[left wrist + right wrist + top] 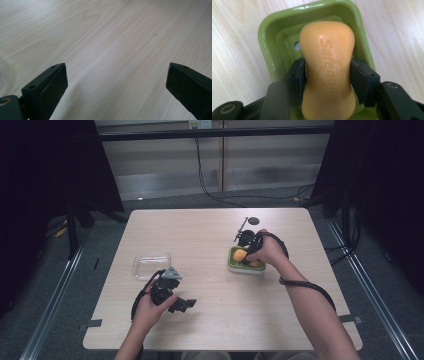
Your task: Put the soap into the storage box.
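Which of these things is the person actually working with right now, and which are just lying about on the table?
In use, as far as I can judge:
- soap, clamped in the right claw
- green dish under it

Lying about:
- clear lid, near the left claw, which is open over bare table
- small black disc at the far edge

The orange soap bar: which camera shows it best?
The right gripper view: the soap bar fills the frame, pinched at its waist by the right claw above the green dish. The high view shows an orange speck.
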The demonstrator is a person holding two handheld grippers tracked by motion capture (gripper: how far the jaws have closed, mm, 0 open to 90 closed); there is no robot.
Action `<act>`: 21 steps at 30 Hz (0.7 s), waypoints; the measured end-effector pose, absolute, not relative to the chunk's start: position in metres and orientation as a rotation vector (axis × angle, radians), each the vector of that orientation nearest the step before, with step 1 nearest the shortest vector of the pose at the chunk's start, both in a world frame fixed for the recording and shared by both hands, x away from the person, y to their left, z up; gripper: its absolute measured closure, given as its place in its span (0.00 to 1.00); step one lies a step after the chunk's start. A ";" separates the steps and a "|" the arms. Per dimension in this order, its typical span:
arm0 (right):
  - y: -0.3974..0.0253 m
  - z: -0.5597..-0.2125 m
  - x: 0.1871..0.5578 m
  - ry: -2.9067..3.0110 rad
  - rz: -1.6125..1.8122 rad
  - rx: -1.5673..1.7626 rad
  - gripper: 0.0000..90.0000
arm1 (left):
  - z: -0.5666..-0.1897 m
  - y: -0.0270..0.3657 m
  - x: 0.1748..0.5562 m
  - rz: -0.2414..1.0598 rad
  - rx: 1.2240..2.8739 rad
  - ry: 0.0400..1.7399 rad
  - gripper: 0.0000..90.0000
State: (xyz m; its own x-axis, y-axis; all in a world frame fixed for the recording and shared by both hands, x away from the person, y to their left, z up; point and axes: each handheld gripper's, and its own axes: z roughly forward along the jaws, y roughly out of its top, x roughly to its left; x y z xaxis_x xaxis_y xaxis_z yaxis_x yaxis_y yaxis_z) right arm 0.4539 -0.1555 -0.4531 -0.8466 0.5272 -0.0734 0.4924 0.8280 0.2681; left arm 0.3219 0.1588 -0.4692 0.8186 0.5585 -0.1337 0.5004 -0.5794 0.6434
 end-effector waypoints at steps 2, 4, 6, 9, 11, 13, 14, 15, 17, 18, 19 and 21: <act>-0.156 -0.451 0.454 2.864 0.369 0.815 0.54 | -0.469 0.158 0.322 0.108 2.301 0.773 0.04; -0.157 -0.449 0.454 2.868 0.369 0.804 0.53 | -0.470 0.158 0.321 0.103 2.291 0.774 0.04; -0.158 -0.448 0.454 2.854 0.378 0.817 0.51 | -0.469 0.158 0.321 0.106 2.294 0.776 0.04; -0.161 -0.446 0.453 2.835 0.379 0.844 0.47 | -0.469 0.159 0.321 0.108 2.295 0.776 0.04; -0.164 -0.444 0.453 2.828 0.390 0.864 0.46 | -0.469 0.159 0.322 0.105 2.287 0.770 0.04; -0.165 -0.443 0.452 2.817 0.388 0.884 0.44 | -0.468 0.160 0.321 0.107 2.292 0.769 0.04; -0.166 -0.442 0.452 2.811 0.394 0.879 0.44 | -0.468 0.160 0.321 0.111 2.294 0.773 0.04; -0.166 -0.442 0.451 2.809 0.395 0.891 0.42 | -0.468 0.160 0.321 0.106 2.287 0.772 0.04; -0.168 -0.439 0.451 2.797 0.407 0.905 0.40 | -0.468 0.160 0.321 0.108 2.296 0.777 0.04; -0.168 -0.438 0.450 2.796 0.418 0.922 0.38 | -0.468 0.160 0.320 0.108 2.296 0.779 0.04; -0.168 -0.438 0.449 2.791 0.417 0.949 0.37 | -0.468 0.161 0.320 0.107 2.292 0.780 0.04; -0.169 -0.436 0.448 2.790 0.423 0.959 0.37 | -0.468 0.161 0.320 0.108 2.279 0.779 0.04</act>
